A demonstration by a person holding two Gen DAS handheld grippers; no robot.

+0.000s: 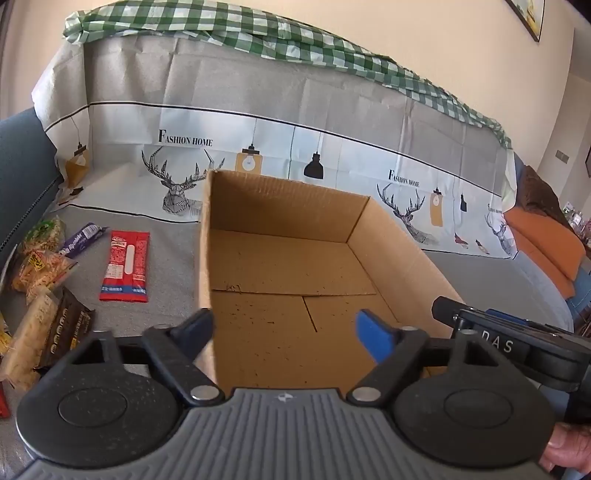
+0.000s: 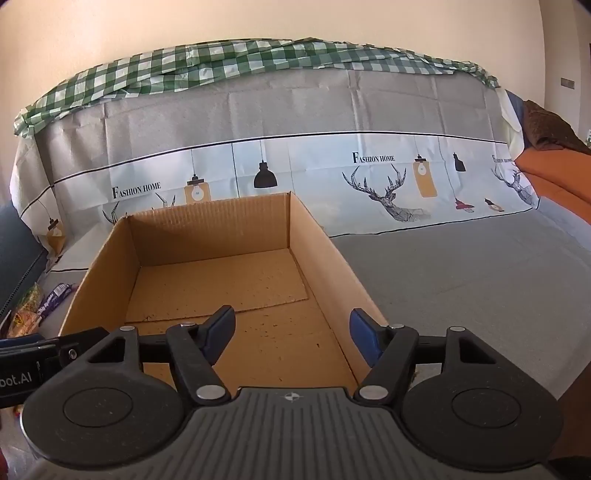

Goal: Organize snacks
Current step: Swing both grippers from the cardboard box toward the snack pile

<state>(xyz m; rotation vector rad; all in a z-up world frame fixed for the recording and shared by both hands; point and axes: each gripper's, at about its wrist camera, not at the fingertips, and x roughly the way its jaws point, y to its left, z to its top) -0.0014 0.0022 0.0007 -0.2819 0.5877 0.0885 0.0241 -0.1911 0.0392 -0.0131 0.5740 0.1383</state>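
Note:
An open, empty cardboard box (image 1: 402,254) sits on the grey sofa cover; it also shows in the right wrist view (image 2: 325,266). My left gripper (image 1: 284,334) is open and empty over the box's near left part. My right gripper (image 2: 293,334) is open and empty over the box's near right part, its right finger at the right wall. Left of the box lie snack packets: a red packet (image 1: 125,266), a purple bar (image 1: 79,240), noodle bags (image 1: 40,258) and a dark brown packet (image 1: 68,328). The purple bar (image 2: 53,297) also shows in the right wrist view.
The sofa backrest (image 2: 295,110) with a deer-print cover and a green checked cloth (image 1: 258,33) rises behind the box. Orange and brown cushions (image 2: 554,170) lie at the right. The right gripper's body (image 1: 517,343) shows at the left view's right edge.

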